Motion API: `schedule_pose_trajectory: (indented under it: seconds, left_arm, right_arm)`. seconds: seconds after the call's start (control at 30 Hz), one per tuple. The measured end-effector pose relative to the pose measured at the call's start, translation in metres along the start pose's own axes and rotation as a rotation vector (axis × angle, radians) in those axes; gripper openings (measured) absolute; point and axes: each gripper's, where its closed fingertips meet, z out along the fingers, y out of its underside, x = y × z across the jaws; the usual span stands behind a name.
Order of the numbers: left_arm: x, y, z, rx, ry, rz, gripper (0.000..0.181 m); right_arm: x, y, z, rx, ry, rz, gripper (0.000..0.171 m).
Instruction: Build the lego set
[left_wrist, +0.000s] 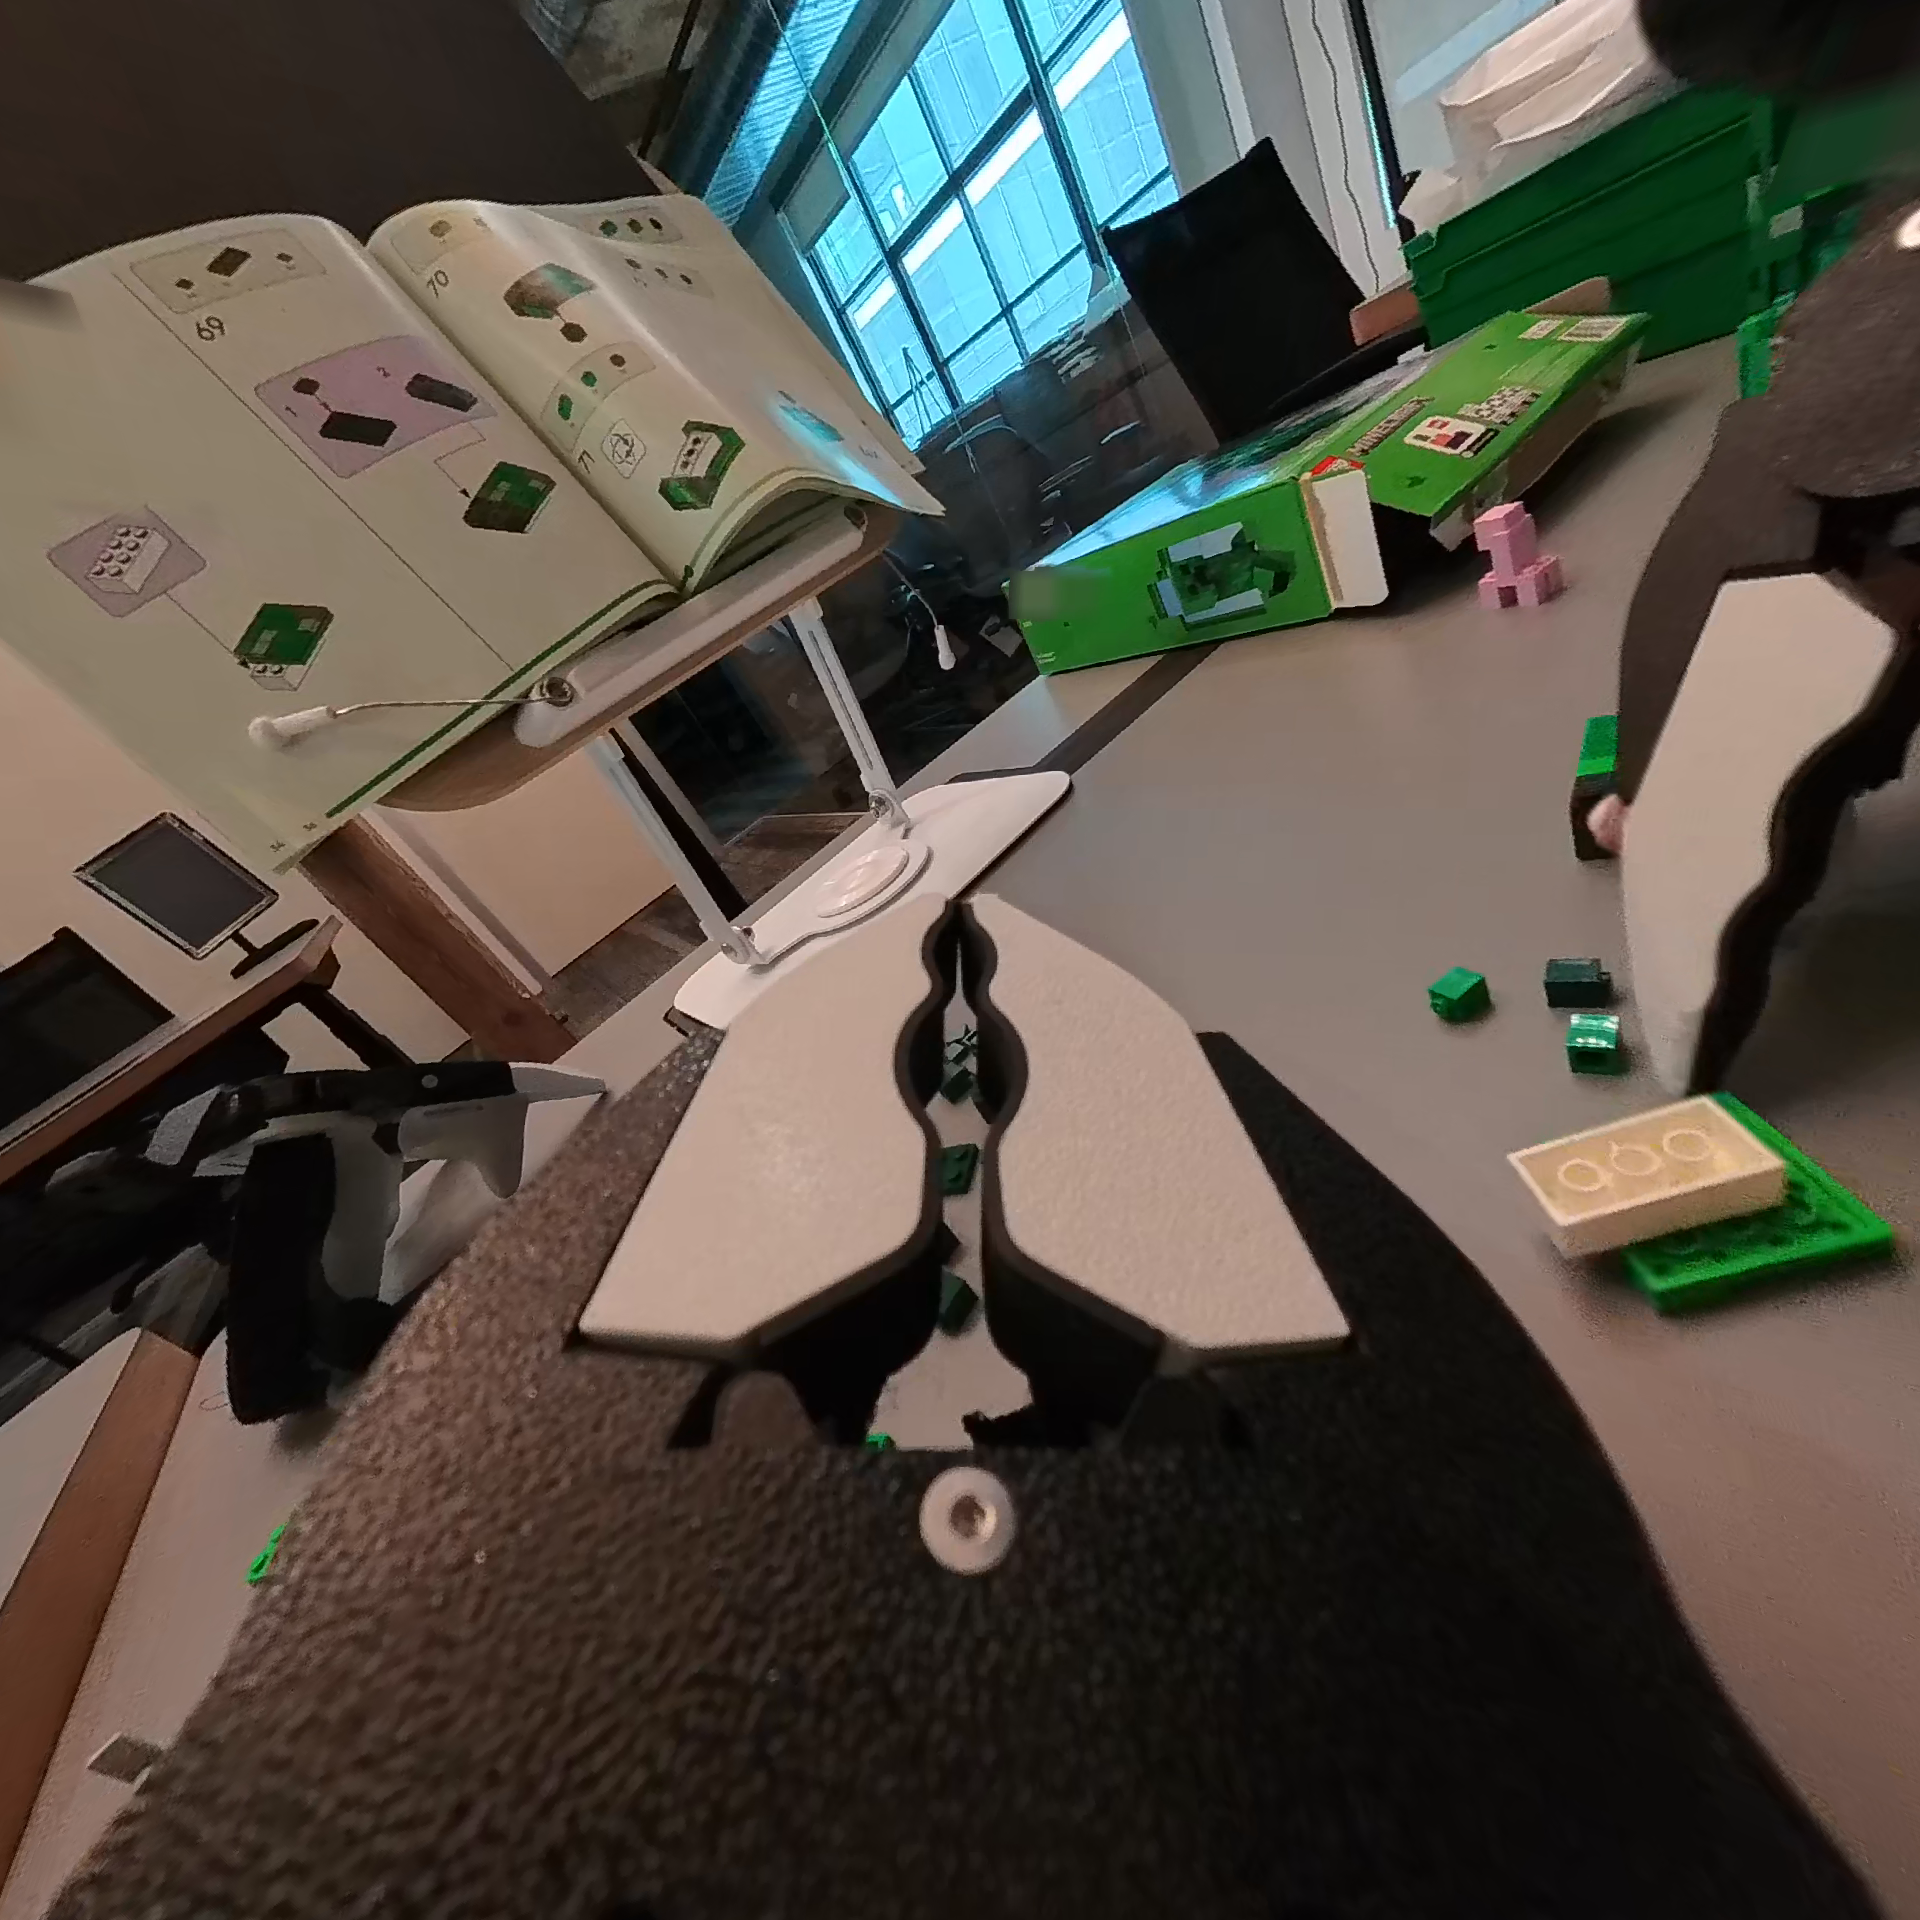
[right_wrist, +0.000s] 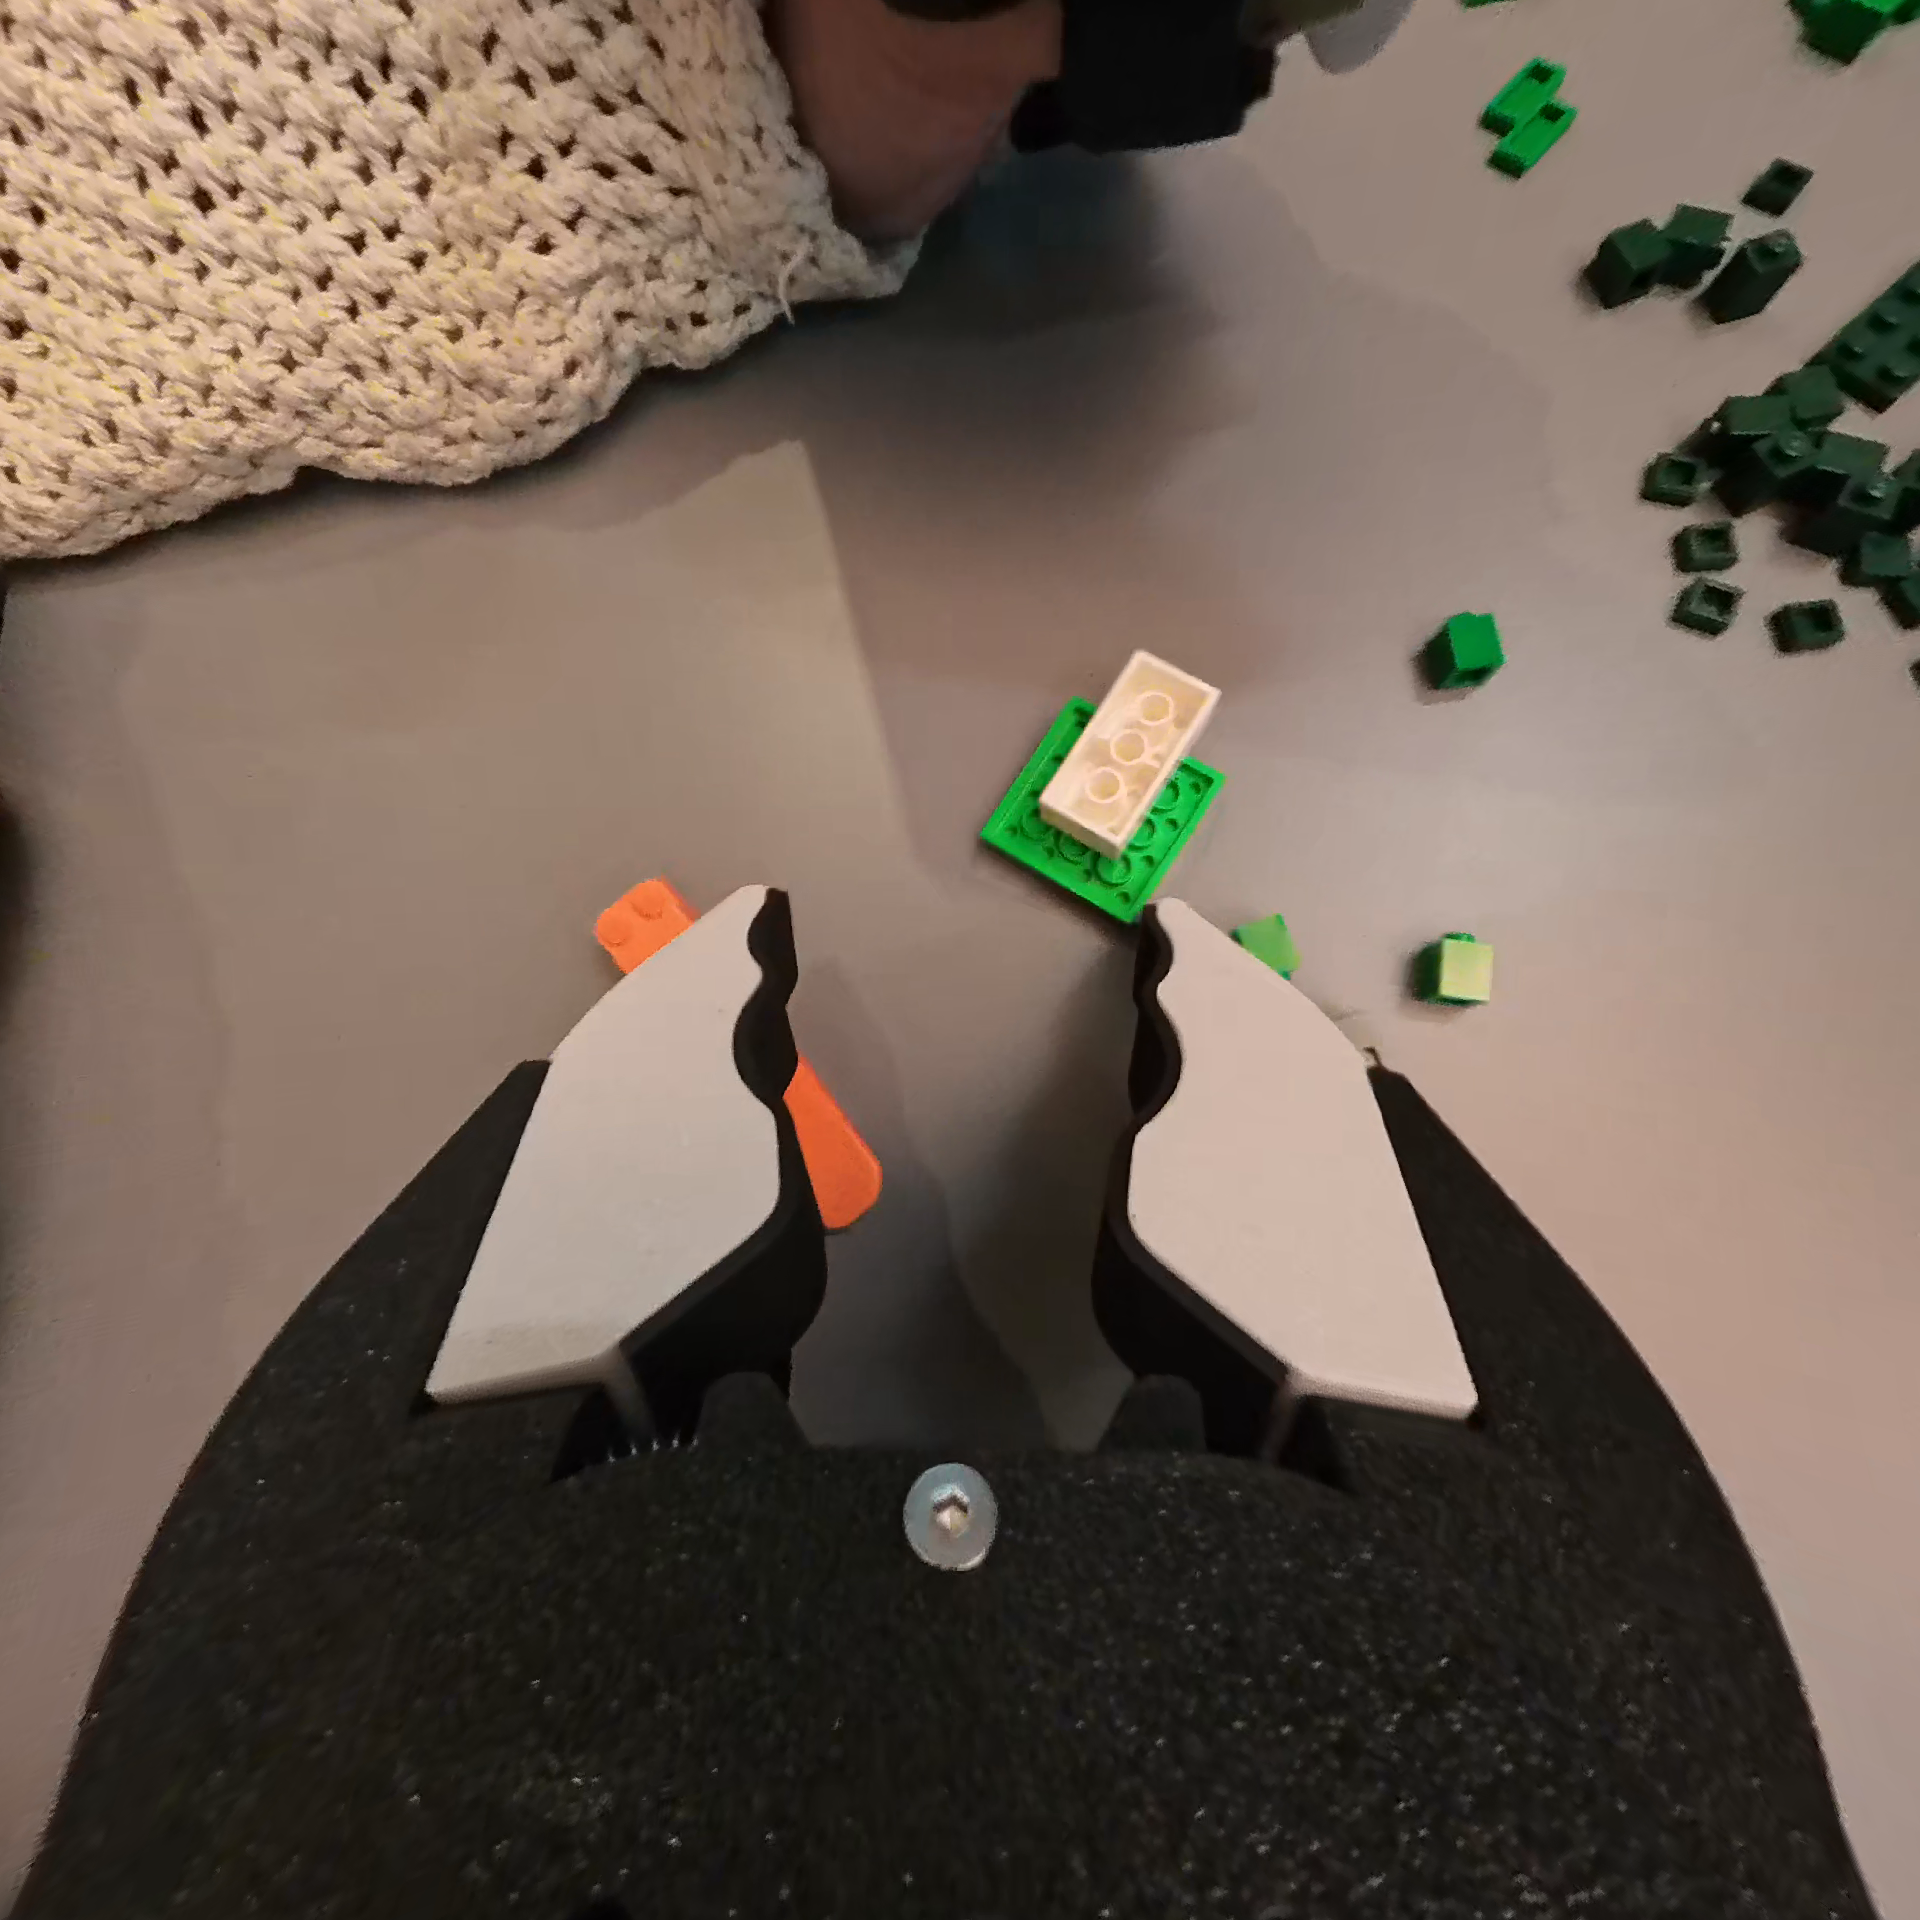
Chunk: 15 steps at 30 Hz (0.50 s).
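A white brick (right_wrist: 1127, 753) lies upside down, aslant on a bright green square plate (right_wrist: 1091, 862) on the grey table (right_wrist: 520, 727). My right gripper (right_wrist: 961, 909) is open and empty, just short of the plate. In the left wrist view the white brick (left_wrist: 1652, 1179) and the green plate (left_wrist: 1766, 1247) sit at the right, under the right gripper (left_wrist: 1683, 1070). My left gripper (left_wrist: 958, 914) is shut and empty, raised above the table, pointing toward the open instruction booklet (left_wrist: 343, 457) on its stand.
An orange brick separator (right_wrist: 821, 1132) lies under my right gripper's left finger. Loose green bricks (right_wrist: 1818, 457) lie scattered at the right, two light green ones (right_wrist: 1455, 968) nearer. A knitted sleeve (right_wrist: 312, 260) crosses the top left. A green set box (left_wrist: 1247, 540) and a pink figure (left_wrist: 1517, 561) sit farther back. Spacing between my two grippers at the tips: around 15 cm. To reach the orange brick separator (right_wrist: 821, 1132) in a straight line is about 4 cm for my right fingers, about 20 cm for my left.
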Motion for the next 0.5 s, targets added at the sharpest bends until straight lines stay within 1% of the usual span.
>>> schedule_pose_trajectory:
  seconds: [0.3, 0.4, 0.5]
  left_arm:
    - [0.000, 0.001, 0.000, -0.002, 0.003, 0.001, 0.000]
    - [0.000, 0.001, 0.000, -0.002, 0.003, 0.001, 0.000]
    - [0.000, 0.001, 0.000, 0.001, -0.001, -0.002, 0.000]
  right_arm:
    - [-0.023, -0.013, 0.012, 0.030, -0.059, -0.076, 0.063]
    - [-0.008, -0.015, -0.005, 0.079, 0.032, -0.105, 0.059]
    - [0.022, -0.017, -0.031, 0.211, 0.179, -0.073, 0.054]
